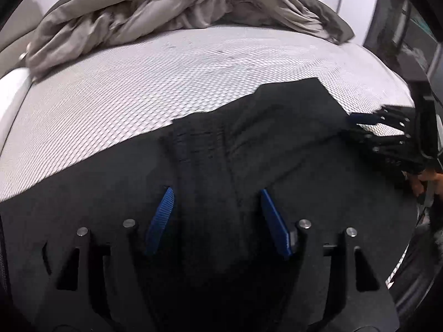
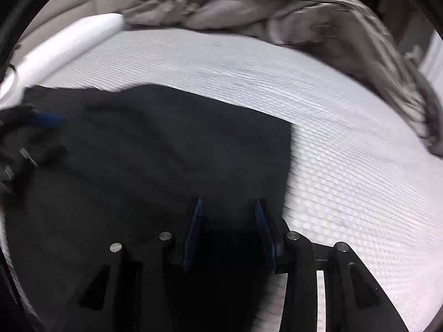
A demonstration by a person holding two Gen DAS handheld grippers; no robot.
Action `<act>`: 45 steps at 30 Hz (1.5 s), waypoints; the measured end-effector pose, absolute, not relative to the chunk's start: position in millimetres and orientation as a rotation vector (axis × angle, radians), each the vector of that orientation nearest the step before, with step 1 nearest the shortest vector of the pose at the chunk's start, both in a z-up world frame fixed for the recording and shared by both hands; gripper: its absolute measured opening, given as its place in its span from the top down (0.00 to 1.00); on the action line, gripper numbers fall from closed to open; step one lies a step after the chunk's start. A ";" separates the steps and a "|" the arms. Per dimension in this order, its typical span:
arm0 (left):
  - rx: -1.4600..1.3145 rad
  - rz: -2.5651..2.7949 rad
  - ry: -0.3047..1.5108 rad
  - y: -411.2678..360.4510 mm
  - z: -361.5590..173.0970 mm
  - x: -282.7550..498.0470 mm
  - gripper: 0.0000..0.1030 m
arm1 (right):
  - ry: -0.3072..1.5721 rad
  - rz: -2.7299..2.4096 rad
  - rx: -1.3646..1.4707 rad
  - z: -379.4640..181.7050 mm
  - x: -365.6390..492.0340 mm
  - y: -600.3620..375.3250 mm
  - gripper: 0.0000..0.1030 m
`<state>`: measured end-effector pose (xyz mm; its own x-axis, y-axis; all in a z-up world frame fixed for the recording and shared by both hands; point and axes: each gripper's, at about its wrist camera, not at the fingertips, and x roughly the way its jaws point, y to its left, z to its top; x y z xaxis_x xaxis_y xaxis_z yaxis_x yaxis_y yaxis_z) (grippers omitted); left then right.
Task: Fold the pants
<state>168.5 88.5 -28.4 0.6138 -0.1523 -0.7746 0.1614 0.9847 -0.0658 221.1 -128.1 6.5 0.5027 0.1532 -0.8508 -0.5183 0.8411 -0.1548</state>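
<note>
Mostly white, the mattress (image 1: 138,94) — covered in a mesh-patterned sheet, filling both views. Heaped along its far edge, a crumpled grey-beige blanket (image 1: 155,8), with a white rolled edge (image 2: 69,44) showing at the left in the right wrist view. Spread flat over the near part of the mattress, black pants (image 1: 277,127), wrinkled, one straight hem corner reaching out onto the white sheet. Hovering low over the dark cloth, the left gripper (image 1: 217,193), jaws apart, blue pads (image 1: 162,218) clear of each other, a raised fold of the pants running up between them; whether the pads press on it — cannot tell, though a gap shows on both sides. Further right, near the straight side edge of the pants, the right gripper (image 2: 228,204), blue pads narrower set yet still apart, dark cloth beneath and between them, no clamping visible. Blurred at the picture edge in each view, the other gripper.
</note>
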 end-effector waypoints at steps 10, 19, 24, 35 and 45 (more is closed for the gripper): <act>0.027 -0.397 0.865 40.8 -12.0 146.9 0.39 | 1.002 0.665 -0.170 36.8 183.3 -114.3 0.61; 0.132 -0.378 0.911 66.5 -21.8 118.8 0.39 | 0.998 0.528 -0.349 21.1 166.4 -162.3 0.60; 0.069 -0.363 0.820 66.5 6.3 101.1 0.39 | 0.937 0.538 -0.275 51.4 150.3 -184.1 0.60; 0.164 -0.526 0.905 36.8 -22.4 96.4 0.39 | 0.995 0.710 -0.380 29.4 115.2 -131.5 0.59; 0.138 -0.512 0.798 60.3 14.4 73.4 0.39 | 0.944 0.649 -0.171 55.2 126.8 -202.9 0.58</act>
<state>73.4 60.3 14.4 0.5840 -0.3863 -0.7140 0.4884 0.8697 -0.0711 126.8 -202.9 55.2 0.4143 0.4414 -0.7959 -0.5852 0.7990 0.1386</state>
